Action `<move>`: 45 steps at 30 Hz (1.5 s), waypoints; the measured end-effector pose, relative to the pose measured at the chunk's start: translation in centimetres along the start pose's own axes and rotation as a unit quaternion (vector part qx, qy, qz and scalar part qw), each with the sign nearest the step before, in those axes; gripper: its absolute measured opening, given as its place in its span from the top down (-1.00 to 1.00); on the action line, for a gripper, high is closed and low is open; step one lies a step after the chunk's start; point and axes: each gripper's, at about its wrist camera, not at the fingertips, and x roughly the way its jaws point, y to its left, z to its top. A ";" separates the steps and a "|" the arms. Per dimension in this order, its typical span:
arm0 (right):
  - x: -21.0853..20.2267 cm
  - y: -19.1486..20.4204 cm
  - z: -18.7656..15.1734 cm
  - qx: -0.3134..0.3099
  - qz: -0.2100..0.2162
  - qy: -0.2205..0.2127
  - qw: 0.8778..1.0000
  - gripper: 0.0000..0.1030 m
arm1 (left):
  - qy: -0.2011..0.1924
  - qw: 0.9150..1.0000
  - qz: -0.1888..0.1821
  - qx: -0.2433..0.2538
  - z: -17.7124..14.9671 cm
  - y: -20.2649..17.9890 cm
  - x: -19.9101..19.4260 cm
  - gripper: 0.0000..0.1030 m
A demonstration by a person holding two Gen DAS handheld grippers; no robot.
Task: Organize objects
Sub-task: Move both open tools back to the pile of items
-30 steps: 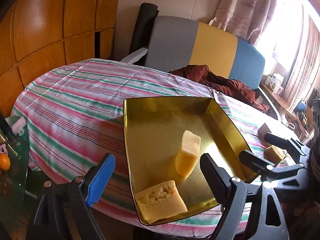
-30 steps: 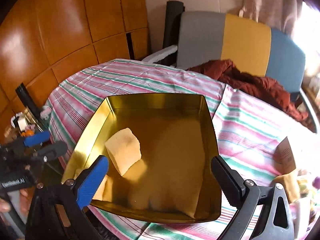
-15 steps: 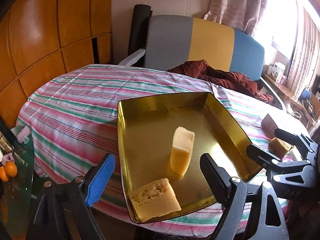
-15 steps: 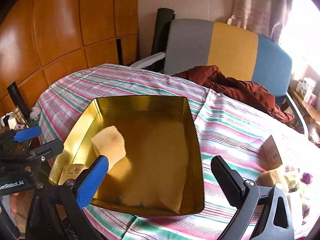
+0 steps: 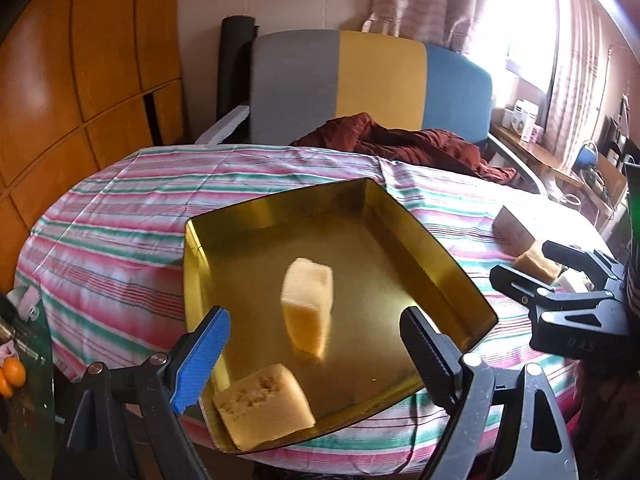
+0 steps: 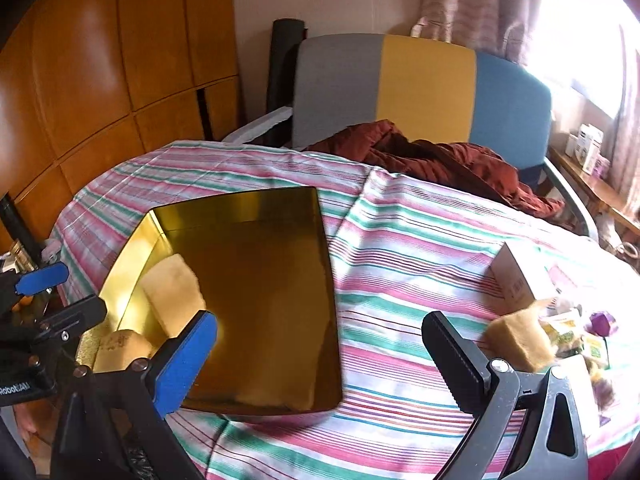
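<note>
A third yellow sponge block [image 6: 516, 338] lies on the striped surface [image 6: 400, 240], outside the gold tray [image 6: 260, 280], beside a small carton [image 6: 520, 280] and loose clutter. It sits just right of and ahead of my right gripper [image 6: 320, 348], whose jaws stand apart, holding nothing. My left gripper [image 5: 316, 340], jaws also apart and empty, hovers over the tray's near edge, where one block [image 5: 308, 308] stands upright and another [image 5: 264, 404] lies flat in the corner. Judgement: the right hand is nearer; the approach turns rightward.
</note>
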 end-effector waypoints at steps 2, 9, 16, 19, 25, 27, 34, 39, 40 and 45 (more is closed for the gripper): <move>-0.2 -1.1 -0.2 0.007 -0.011 0.000 1.000 -0.99 | -0.001 1.000 -0.005 0.007 0.2 -0.6 0.1 -0.71; -1.2 -6.7 -1.0 0.057 -0.058 0.006 0.997 -0.99 | 0.013 0.999 -0.039 0.029 0.5 -2.7 0.9 -0.71; -3.1 -13.9 -2.5 0.118 -0.102 0.016 0.988 -0.99 | 0.028 0.995 -0.073 0.054 0.6 -5.1 1.5 -0.70; -4.4 -17.8 -3.1 0.150 -0.126 0.019 0.980 -0.99 | 0.035 0.992 -0.105 0.067 0.9 -6.6 1.7 -0.70; -7.4 -25.0 -5.2 0.228 -0.179 0.009 0.957 -0.99 | 0.053 0.978 -0.171 0.106 1.6 -11.3 2.6 -0.70; -8.0 -27.4 -6.2 0.263 -0.186 0.001 0.947 -0.99 | 0.067 0.973 -0.190 0.115 1.8 -13.0 3.1 -0.70; -9.6 -32.0 -9.5 0.393 -0.138 -0.047 0.908 -1.00 | 0.102 0.960 -0.218 0.141 1.9 -18.2 4.8 -0.70; -9.9 -31.4 -9.1 0.378 -0.131 -0.070 0.914 -0.99 | 0.138 0.954 -0.233 0.132 2.4 -21.7 7.2 -0.70; -10.0 -31.3 -9.0 0.374 -0.131 -0.073 0.915 -0.99 | 0.143 0.952 -0.235 0.132 2.5 -22.5 7.7 -0.70; -9.9 -31.1 -8.8 0.363 -0.126 -0.076 0.920 -0.99 | 0.181 0.946 -0.239 0.120 2.9 -25.9 10.8 -0.70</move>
